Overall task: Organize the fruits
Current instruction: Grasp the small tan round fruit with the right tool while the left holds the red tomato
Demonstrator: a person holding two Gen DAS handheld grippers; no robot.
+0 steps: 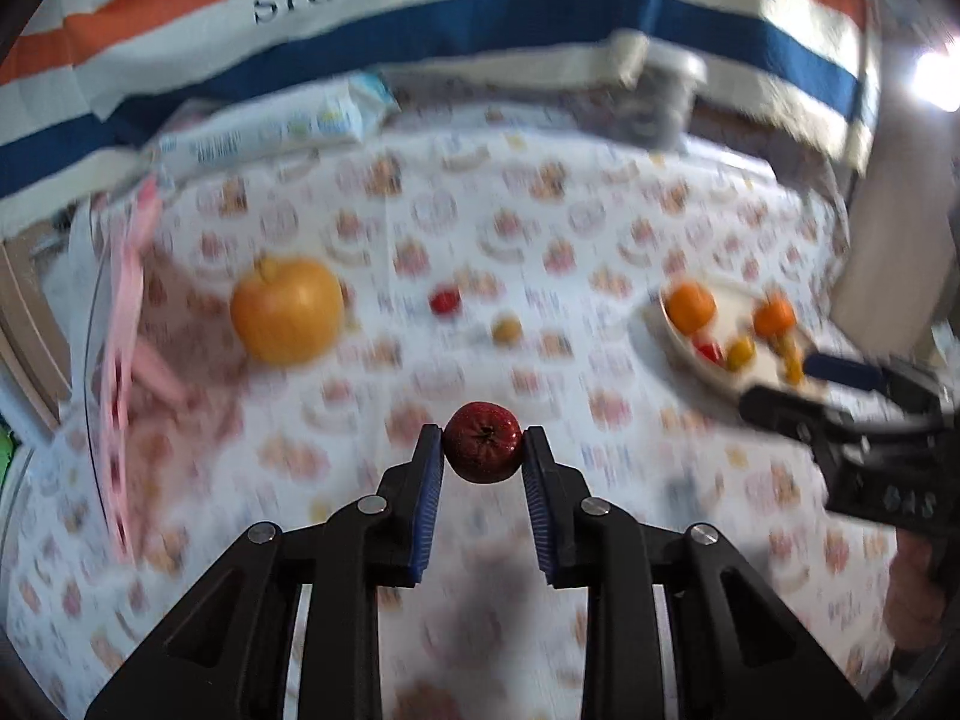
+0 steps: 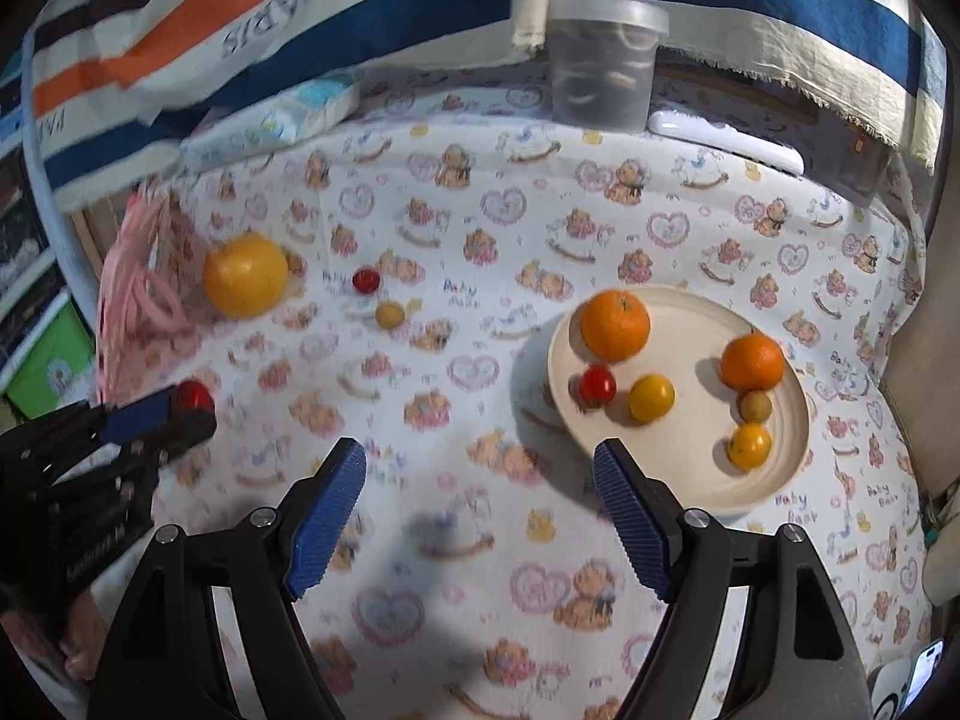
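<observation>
While the small dark red apple (image 1: pixel 483 443) sits pinched between the blue pads of the left gripper (image 1: pixel 483 450), low in the middle of the left wrist view, it appears lifted clear of the patterned cloth (image 1: pixel 540 228), though the blur makes that only a likely reading. The same apple (image 2: pixel 193 397) shows at the left edge of the right wrist view, clamped in that gripper's tip.

To the right lies the cream plate (image 2: pixel 774 474), which already carries six fruits: two oranges (image 2: pixel 615 324), a red tomato (image 2: pixel 597 384), two yellow fruits (image 2: pixel 651 398) and a small brownish one (image 2: pixel 755 405). The sorting therefore looks well under way.

Left on the cloth, in the upper left of the right wrist view, are a big yellow apple (image 2: pixel 246 276), a small red fruit (image 2: pixel 365 279) and a small yellow one (image 2: pixel 390 315). With the held apple, four pieces seem to remain.

The right gripper (image 2: pixel 480 495) is spread wide and empty, hovering near the plate's rim.
</observation>
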